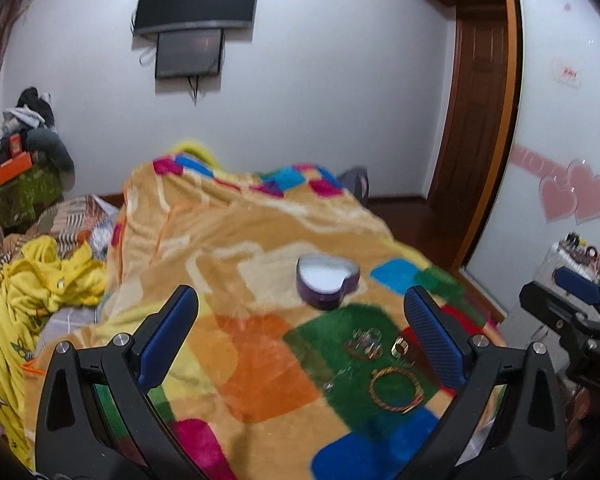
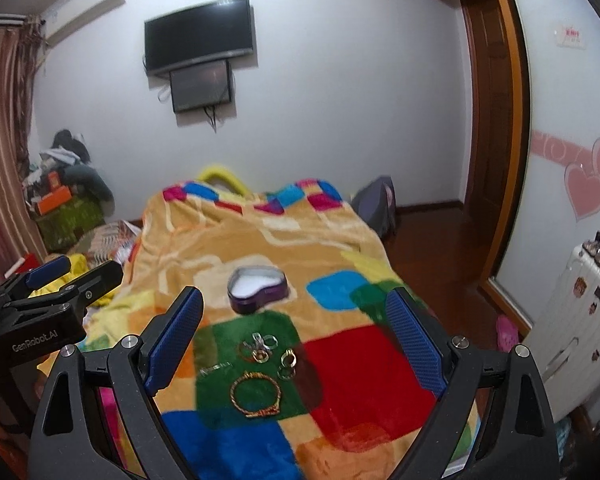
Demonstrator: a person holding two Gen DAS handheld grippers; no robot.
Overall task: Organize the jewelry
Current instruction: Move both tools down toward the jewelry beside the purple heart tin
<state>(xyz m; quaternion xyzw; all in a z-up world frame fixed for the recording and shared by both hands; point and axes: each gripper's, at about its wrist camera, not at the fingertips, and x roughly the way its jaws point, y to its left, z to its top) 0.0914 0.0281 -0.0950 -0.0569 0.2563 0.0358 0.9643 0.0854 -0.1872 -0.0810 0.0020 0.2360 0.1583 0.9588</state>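
Jewelry is seen scattered on a green square of the multicoloured plush blanket [image 2: 352, 364]: a gold twisted bangle [image 2: 255, 394], a cluster of small metal rings [image 2: 260, 346] at its 12 o'clock, two gold rings [image 2: 287, 364] at its 2 o'clock, and a thin silver piece [image 2: 216, 369] at its 10 o'clock, too blurred to be identified. All pieces lie apart from one another or barely touching; this cannot be told exactly. A purple heart-shaped tin with a white inside [image 2: 258, 289] is set open just beyond the cluster, at 12 o'clock, on a beige patch. Bare blanket is left around the tin and to the bangle's 3 o'clock, on a red square. The bed's right edge is seen dropping to a dark wooden floor [image 2: 432, 248]. The right gripper [image 2: 296, 336] is held above the jewelry with jaws spread wide and nothing between them. The left gripper [image 1: 300, 332] is likewise spread wide and empty, the jewelry lying near its right finger [image 1: 434, 340].
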